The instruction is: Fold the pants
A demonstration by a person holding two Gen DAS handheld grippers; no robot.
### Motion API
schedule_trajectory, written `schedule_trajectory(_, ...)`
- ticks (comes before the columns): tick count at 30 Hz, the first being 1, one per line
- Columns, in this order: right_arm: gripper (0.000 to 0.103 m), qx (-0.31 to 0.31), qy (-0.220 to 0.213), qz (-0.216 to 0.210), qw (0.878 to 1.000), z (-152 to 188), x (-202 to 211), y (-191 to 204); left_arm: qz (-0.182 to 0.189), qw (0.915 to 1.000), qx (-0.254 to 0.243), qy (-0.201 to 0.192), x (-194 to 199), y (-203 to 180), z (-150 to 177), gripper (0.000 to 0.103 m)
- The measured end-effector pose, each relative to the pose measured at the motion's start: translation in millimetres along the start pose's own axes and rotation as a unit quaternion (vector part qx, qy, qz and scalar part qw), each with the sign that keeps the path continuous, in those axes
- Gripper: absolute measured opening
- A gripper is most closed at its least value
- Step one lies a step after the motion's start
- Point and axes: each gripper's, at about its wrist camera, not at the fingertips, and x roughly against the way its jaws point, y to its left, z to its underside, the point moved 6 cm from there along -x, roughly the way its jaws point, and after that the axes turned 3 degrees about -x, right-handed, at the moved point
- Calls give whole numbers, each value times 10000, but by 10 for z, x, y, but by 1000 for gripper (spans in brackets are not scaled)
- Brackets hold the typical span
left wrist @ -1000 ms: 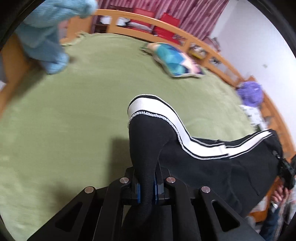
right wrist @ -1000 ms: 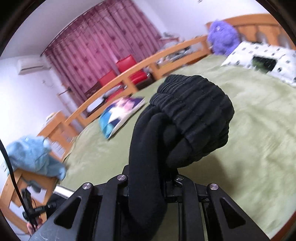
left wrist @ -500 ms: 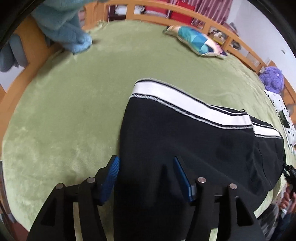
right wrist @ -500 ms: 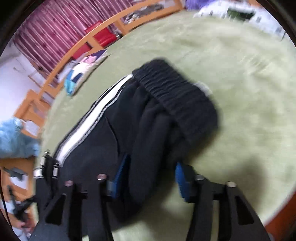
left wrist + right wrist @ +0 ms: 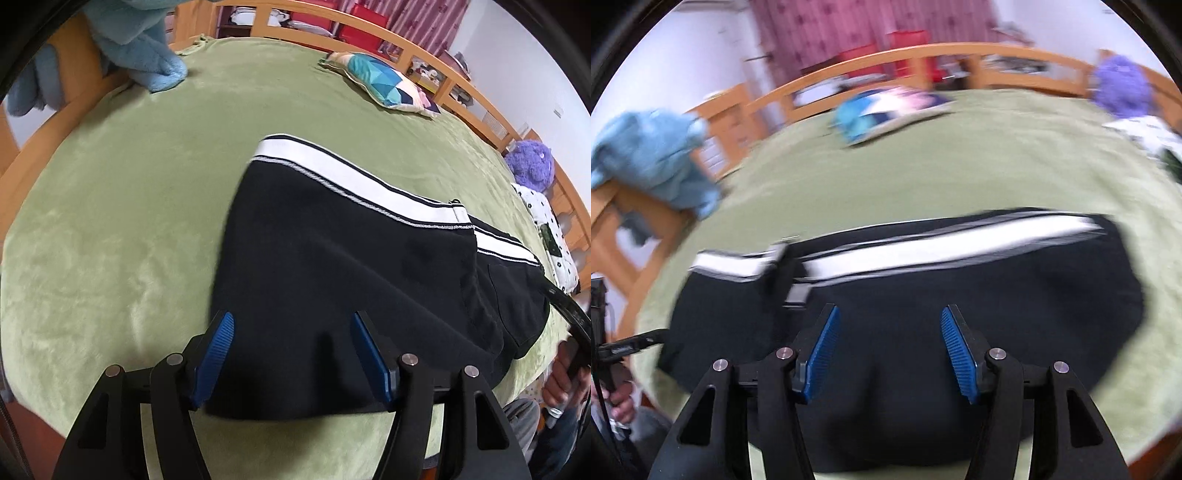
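Black pants (image 5: 332, 266) with a white side stripe (image 5: 332, 173) lie folded flat on the green bed cover (image 5: 110, 221). My left gripper (image 5: 291, 354) is open and empty, its blue pads just above the near edge of the pants. In the right wrist view the same pants (image 5: 960, 295) lie across the bed, blurred, with the white stripe (image 5: 923, 243) along the far edge. My right gripper (image 5: 890, 347) is open and empty over the pants' near edge.
A light blue garment (image 5: 140, 48) hangs over the wooden bed rail (image 5: 406, 44). A patterned pillow (image 5: 384, 85) lies at the far side. A purple plush toy (image 5: 532, 166) and a spotted cloth (image 5: 554, 236) sit at the right. The person's hand (image 5: 561, 376) shows at right.
Both grippers were shut on bunched pants fabric a second ago. They lowered it to the bed, opened and let go. The pants now lie flat.
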Motion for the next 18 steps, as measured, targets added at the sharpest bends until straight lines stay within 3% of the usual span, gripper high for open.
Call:
schedule_trajectory(4, 57, 352, 239, -603, 9973, 22, -423, 674, 12, 9999, 171, -9, 77, 200, 109, 64)
schedule_trajectory(8, 58, 689, 445, -590, 9949, -24, -861, 1042, 32, 9996, 258, 54, 75, 347, 174, 64)
schedule_trajectory(9, 55, 692, 532, -488, 9950, -41, -960, 1068, 57, 9996, 274, 54, 74, 371, 179, 64)
schedule_trajectory(10, 32, 633, 644, -400, 9951, -63, -1070, 1082, 100, 9995, 289, 54, 72, 394, 185, 64)
schedule_trajectory(12, 13, 502, 870, -525, 9936, -149, -1203, 1128, 147, 9994, 300, 64, 67, 415, 190, 64)
schedule_trajectory(15, 11, 49, 309, -976, 9947, -413, -1001, 1076, 230, 9991, 344, 27, 73, 424, 174, 64)
schedule_trajectory(18, 15, -510, 459, -913, 9935, -443, -1075, 886, 352, 9988, 352, 6, 65, 389, 152, 64)
